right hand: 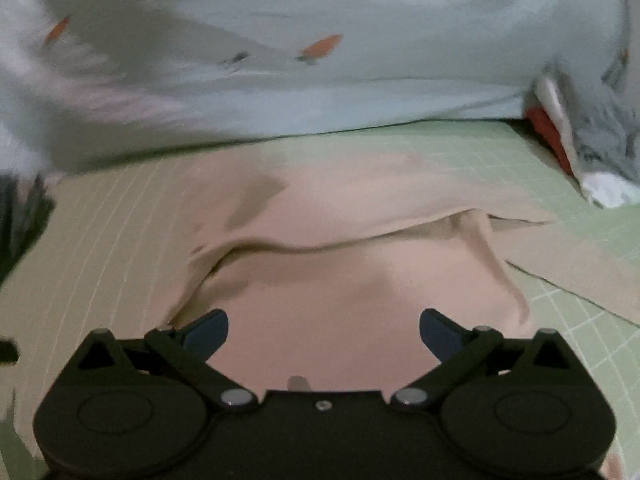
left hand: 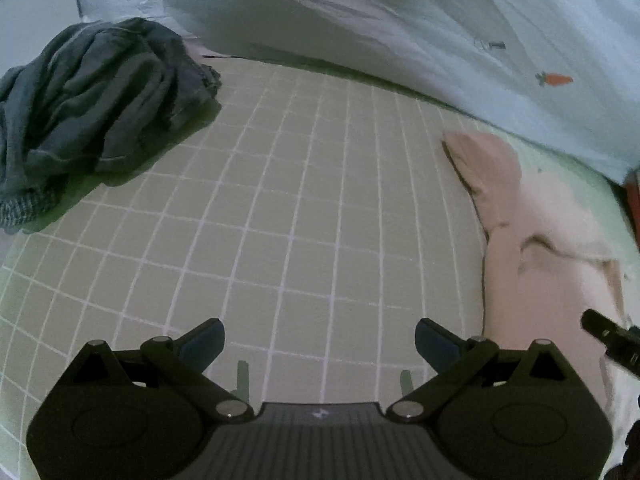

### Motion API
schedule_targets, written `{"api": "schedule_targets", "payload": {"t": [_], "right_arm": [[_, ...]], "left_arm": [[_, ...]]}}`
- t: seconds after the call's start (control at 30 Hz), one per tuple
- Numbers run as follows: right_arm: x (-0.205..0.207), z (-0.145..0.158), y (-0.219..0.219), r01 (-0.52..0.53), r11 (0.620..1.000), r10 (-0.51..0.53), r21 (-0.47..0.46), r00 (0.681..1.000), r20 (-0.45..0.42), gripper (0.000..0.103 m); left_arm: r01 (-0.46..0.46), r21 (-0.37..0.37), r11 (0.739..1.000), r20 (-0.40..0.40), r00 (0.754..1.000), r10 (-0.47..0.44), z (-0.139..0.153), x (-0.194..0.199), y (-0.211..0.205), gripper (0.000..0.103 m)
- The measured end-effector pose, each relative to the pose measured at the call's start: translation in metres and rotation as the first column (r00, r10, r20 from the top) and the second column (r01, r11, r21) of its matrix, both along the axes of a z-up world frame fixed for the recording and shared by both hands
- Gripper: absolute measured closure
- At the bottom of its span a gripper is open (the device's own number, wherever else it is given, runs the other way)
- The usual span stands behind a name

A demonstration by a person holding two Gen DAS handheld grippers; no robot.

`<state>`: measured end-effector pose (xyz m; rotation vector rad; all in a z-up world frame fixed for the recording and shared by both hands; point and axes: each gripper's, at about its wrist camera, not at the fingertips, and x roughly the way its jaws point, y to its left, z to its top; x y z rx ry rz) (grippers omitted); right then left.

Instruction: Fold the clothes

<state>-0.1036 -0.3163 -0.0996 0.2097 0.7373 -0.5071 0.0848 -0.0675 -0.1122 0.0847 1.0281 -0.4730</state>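
A pale pink garment (right hand: 340,264) lies partly folded on the green grid mat (right hand: 560,184). It also shows at the right of the left wrist view (left hand: 532,256). My right gripper (right hand: 324,334) is open and empty, just above the garment's near part. My left gripper (left hand: 320,342) is open and empty over bare mat (left hand: 280,200), left of the pink garment. A dark grey crumpled garment (left hand: 92,112) lies on the mat at far left. Part of the right gripper (left hand: 612,342) shows at the right edge of the left wrist view.
A large pale blue quilt with carrot prints (left hand: 440,40) lies bunched along the mat's far edge and also fills the top of the right wrist view (right hand: 320,60). A red and grey item (right hand: 568,140) sits at far right.
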Motion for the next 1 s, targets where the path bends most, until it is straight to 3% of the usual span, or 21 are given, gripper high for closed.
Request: {"api": "schedule_targets", "payload": {"t": [0.17, 0.33, 0.63, 0.73, 0.9, 1.0], "right_arm": [[0.004, -0.007, 0.047, -0.089, 0.996, 0.086, -0.031, 0.994, -0.072, 0.002], [0.005, -0.019, 0.073, -0.14, 0.989, 0.143, 0.038, 0.984, -0.105, 0.014], [0.007, -0.03, 0.112, -0.273, 0.958, 0.282, 0.087, 0.953, -0.109, 0.033], [0.011, -0.033, 0.114, -0.292, 0.952, 0.301, 0.098, 0.948, -0.103, 0.045], [0.011, -0.034, 0.107, -0.269, 0.958, 0.278, 0.101, 0.957, -0.084, 0.087], [0.005, -0.032, 0.096, -0.257, 0.953, 0.267, 0.16, 0.962, -0.048, 0.1]], "left_arm": [[0.055, 0.02, 0.998, -0.01, 0.998, -0.055, -0.01, -0.019, -0.002, 0.003], [0.097, 0.08, 0.992, -0.015, 0.995, -0.096, -0.023, -0.035, -0.001, 0.003], [0.038, 0.117, 0.992, -0.06, 0.998, -0.031, -0.032, -0.03, 0.024, 0.003], [0.046, 0.122, 0.991, -0.051, 0.998, -0.04, -0.03, -0.031, 0.027, 0.003], [0.056, 0.125, 0.991, -0.053, 0.997, -0.05, -0.03, -0.033, 0.028, 0.003], [0.062, 0.121, 0.991, -0.05, 0.997, -0.057, -0.029, -0.036, 0.023, 0.003]]}}
